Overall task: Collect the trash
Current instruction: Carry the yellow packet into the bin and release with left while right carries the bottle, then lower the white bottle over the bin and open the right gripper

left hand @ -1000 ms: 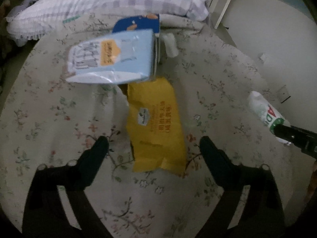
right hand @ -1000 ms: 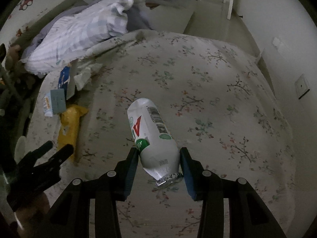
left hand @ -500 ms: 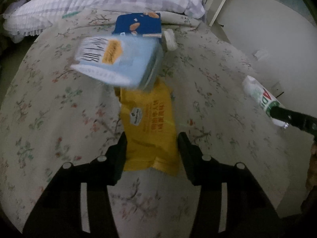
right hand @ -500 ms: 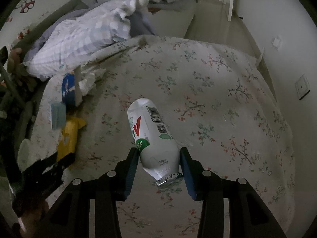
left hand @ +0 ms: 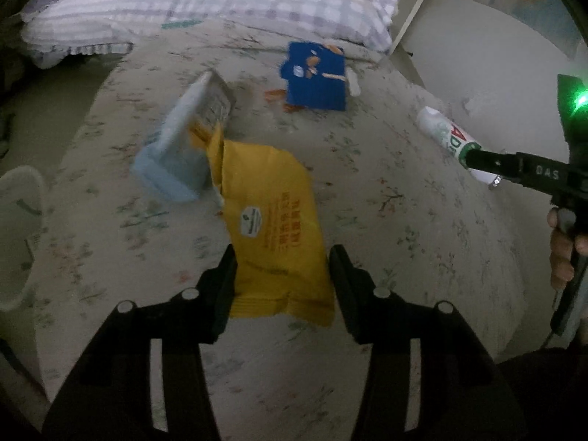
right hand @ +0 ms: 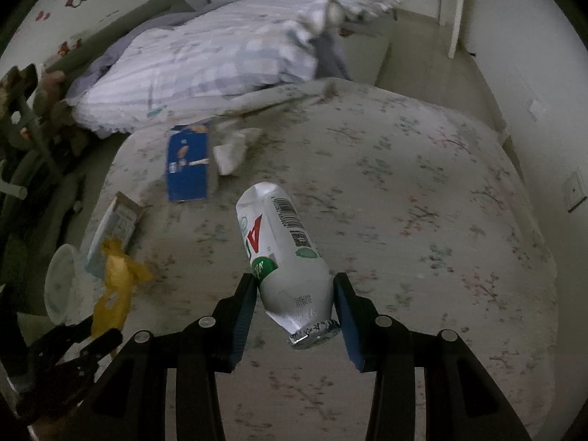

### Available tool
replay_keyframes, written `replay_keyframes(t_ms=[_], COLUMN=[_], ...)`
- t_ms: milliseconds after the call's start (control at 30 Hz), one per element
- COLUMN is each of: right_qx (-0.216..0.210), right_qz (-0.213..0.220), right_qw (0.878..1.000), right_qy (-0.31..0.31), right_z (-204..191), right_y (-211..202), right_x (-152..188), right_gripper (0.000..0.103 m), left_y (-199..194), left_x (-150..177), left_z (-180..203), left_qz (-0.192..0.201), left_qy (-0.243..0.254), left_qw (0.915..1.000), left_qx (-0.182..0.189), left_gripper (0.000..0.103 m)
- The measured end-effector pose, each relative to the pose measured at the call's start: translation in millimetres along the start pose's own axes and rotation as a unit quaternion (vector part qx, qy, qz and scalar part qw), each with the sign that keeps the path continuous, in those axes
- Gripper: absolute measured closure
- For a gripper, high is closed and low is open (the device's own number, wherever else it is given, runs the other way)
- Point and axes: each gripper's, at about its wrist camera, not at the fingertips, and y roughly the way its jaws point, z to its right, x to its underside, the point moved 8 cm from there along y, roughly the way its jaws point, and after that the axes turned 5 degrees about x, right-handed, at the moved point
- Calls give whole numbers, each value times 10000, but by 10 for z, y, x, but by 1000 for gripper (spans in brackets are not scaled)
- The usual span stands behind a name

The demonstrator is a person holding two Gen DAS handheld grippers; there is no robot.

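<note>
Floral bedspread (left hand: 386, 220) fills both views, dim light, with a checked pillow (left hand: 205, 3) lying across the far end of the bed. Left tongs (left hand: 281, 272) are clenched on the yellow bag (left hand: 272, 228): both pads press its lower edges, the jaws having just been closing on it, and the bag hangs tilted above the bedspread. It's a crinkled yellow packet with a small round logo and rows of orange characters, too soft to read. Its top corner overlaps a pale blue carton (left hand: 180, 147), which is blurred and stands tilted just beyond the bag; whether it rests on the bed or is in the air, I cannot tell.

Over to the right tongs (right hand: 294, 305), clamped on the white bottle (right hand: 283, 253) near its neck end, bottom pointing away toward the pillow. Crushed and dented, this one. Its label shows a big red "A", a green band, a barcode and a square code; from the left camera the letters "AD" show in red. "DAS" is printed on the right tongs' arm there, and a hand (left hand: 564, 250) grips its handle under a green light.

Still on the bed: a dark blue box (right hand: 187, 165) lying flat near the pillow, with a crumpled white tissue (right hand: 231, 147) just beside it. A pale bin (right hand: 60, 283) sits at the left edge of the bed.
</note>
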Motion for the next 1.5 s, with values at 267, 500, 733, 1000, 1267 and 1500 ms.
replay_keyframes(t_ms=[267, 500, 733, 1000, 1267, 1500], right_qx=[-214, -436, -718, -1076, -1433, -1499], right_qz=[-12, 21, 17, -91, -266, -342], right_qw=[9992, 9974, 9937, 9889, 9827, 9792], right_qy=[-333, -581, -858, -1021, -1140, -1321], right_z=[-582, -1156, -1814, -2513, -3154, -3475], right_y=[2, -23, 0, 100, 235, 331], right_x=[-12, -41, -19, 33, 185, 302], right_gripper=[59, 59, 59, 59, 59, 59], left_y=[-456, -757, -1092, -1316, -1360, -1478], left_x=[29, 57, 107, 192, 179, 310], left_z=[-577, -1046, -1576, -2237, -2573, -2748], left_qz=[355, 603, 900, 1149, 1332, 1166], left_qy=[-349, -790, -1200, -1641, -1805, -1727], left_qw=[9985, 9946, 9875, 9754, 9672, 9571], left_qx=[-217, -316, -479, -915, -1193, -2013], left_gripper=[52, 52, 52, 52, 40, 16])
